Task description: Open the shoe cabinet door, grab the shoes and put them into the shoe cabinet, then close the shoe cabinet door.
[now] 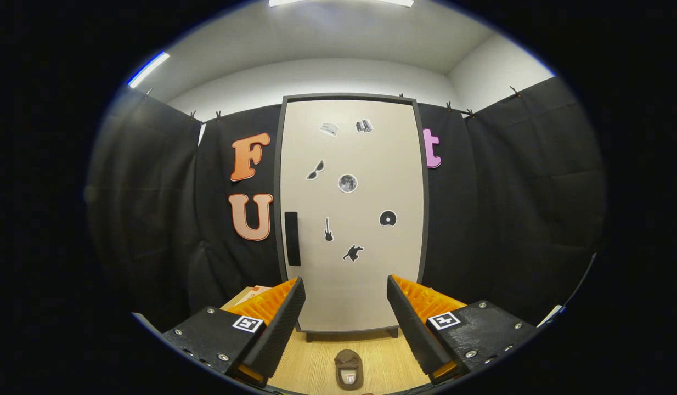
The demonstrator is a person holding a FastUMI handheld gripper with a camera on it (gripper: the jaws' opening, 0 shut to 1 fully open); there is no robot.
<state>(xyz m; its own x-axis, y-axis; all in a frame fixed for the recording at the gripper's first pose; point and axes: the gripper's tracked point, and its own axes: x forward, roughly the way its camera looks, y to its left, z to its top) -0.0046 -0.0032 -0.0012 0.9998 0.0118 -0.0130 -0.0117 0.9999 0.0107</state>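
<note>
Standing upright against the booth's back wall, the shoe cabinet (352,214) has its pale door (366,274) closed flush inside a dark frame, with a dark vertical handle (292,238) set close to the door's left edge, about halfway down. Several small stickers (348,183) are scattered across the door's face. The cabinet rests on short dark feet at the far edge of a light wooden floor board (311,362). On that board, near its front edge, a brown shoe (348,368) lies with its opening towards the camera, well apart from the cabinet's base. The gripper (345,307) hangs above the board with its fingers spread wide apart and holding nothing; the shoe lies between them and lower, and the cabinet door stands beyond them, framed by the gap. A bit of a cardboard box (250,293) shows just past the left finger at the board's left edge. Black cloth (508,219) covers the wall on both sides of the cabinet.
</note>
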